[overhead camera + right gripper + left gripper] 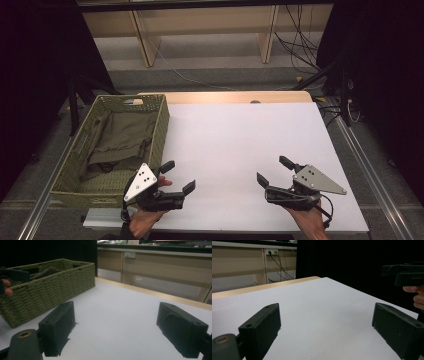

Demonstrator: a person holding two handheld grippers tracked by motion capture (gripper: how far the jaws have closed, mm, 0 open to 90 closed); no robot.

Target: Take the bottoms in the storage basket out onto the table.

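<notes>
Jaws apart and empty, left gripper [176,177] and right gripper [272,171] hover over the bare white tabletop [240,145], the olive cloth [122,137] apparently already stowed in the basket [161,131] beside the left one.

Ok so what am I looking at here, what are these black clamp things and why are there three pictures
A person holds a hand-operated clamp in each hand: the left gripper and the right gripper. Both are open and hold nothing. The high view looks down on a white table. The other two pictures come from cameras riding on each gripper, looking out between its two black jaws. At the table's left edge stands a green woven basket with dark olive cloth inside.
</notes>
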